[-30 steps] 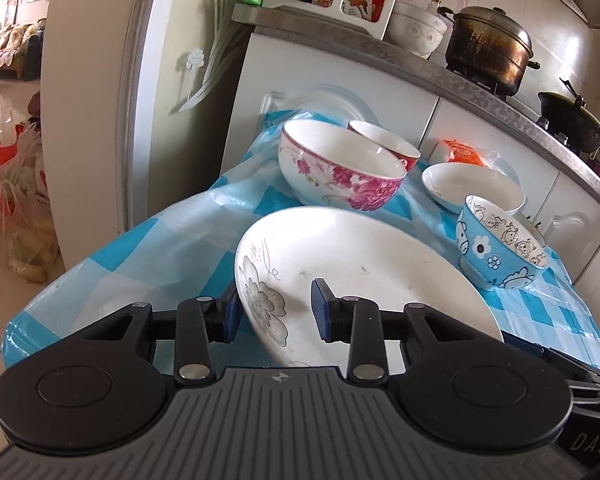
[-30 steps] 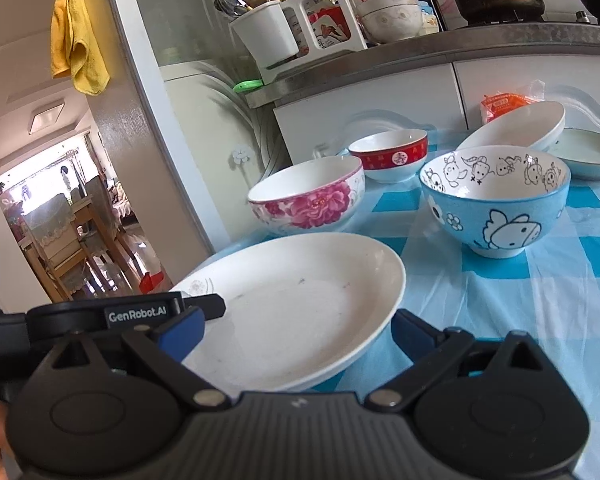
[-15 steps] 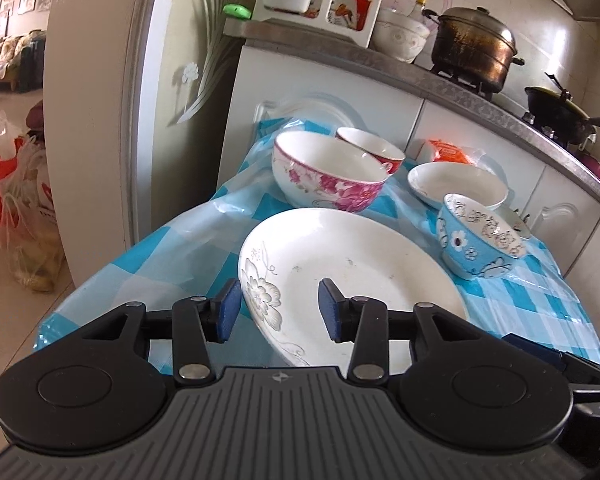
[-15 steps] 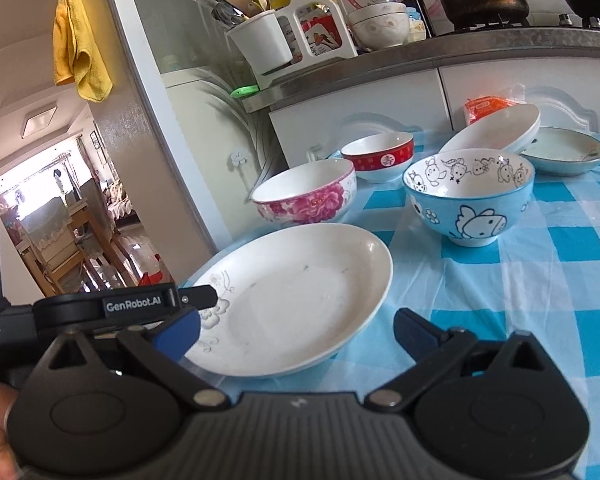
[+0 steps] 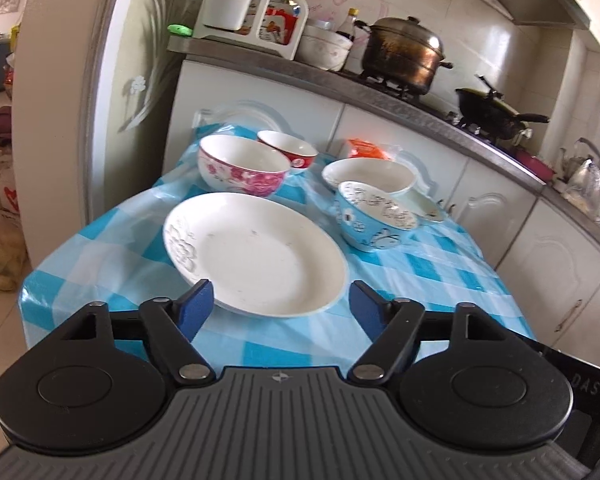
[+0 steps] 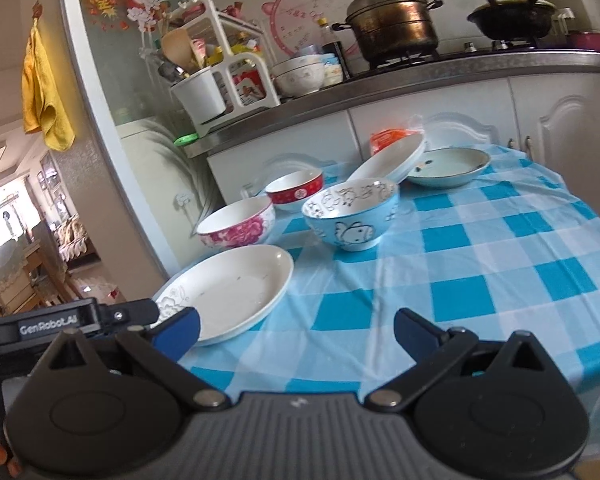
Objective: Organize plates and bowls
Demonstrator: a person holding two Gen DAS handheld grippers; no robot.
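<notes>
Two bits of lettering legible.
"GenRobot.AI" runs in white along the left gripper (image 6: 116,314) body at the near left; "DAS" shows faintly on the black housing (image 5: 584,386) at the near right.

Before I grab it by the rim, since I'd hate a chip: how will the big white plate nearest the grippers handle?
The big white plate looks like glazed ceramic: probably rigid, slick and chippable. Its wide, shallow shape suggests it may tilt if held by one edge. On the plastic-looking checked tablecloth it would likely slide when pushed.
</notes>
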